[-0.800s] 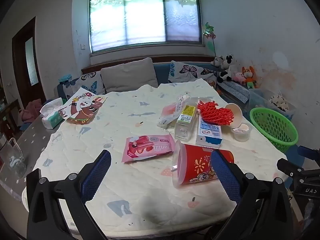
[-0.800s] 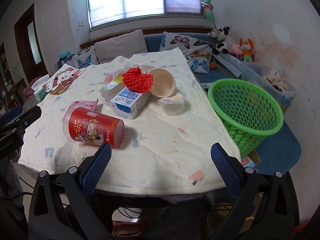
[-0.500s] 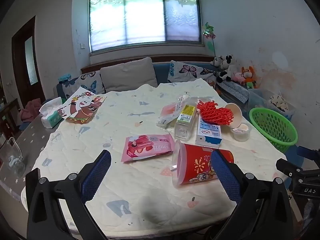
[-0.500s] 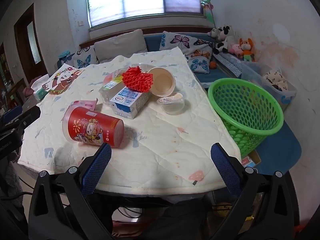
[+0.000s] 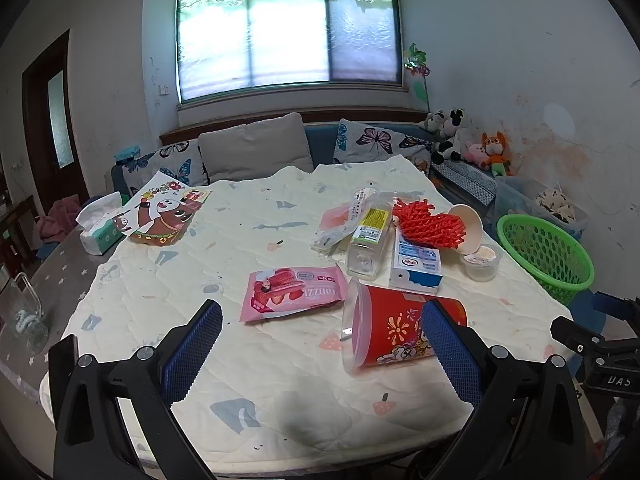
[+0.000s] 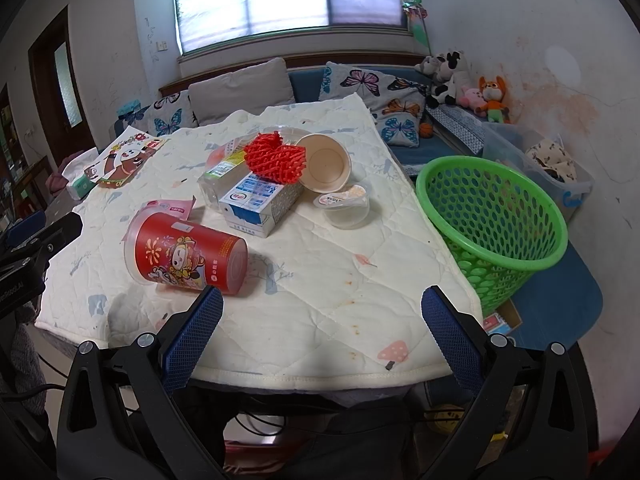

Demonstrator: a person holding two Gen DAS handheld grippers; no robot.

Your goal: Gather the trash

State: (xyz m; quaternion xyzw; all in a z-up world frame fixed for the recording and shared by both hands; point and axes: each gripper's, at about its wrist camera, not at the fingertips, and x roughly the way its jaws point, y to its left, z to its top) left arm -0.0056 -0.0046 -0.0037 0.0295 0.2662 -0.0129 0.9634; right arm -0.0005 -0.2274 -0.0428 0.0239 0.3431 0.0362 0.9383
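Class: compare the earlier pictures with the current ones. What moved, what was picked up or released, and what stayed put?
Almost nothing changed. Both views shifted only slightly; nothing was taken or released. The left gripper and right gripper stay open and empty, the red cup lies on its side, and the green basket keeps its place.

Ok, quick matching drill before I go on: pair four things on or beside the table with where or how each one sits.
Things:
1. red cup
2. green basket
3. red foam net
4. pink wrapper

States:
A. flat on the cloth, left of the cup
B. resting on top of the milk carton
C. lying on its side
D. upright beside the table's right edge

Pairs: 1-C, 2-D, 3-B, 4-A
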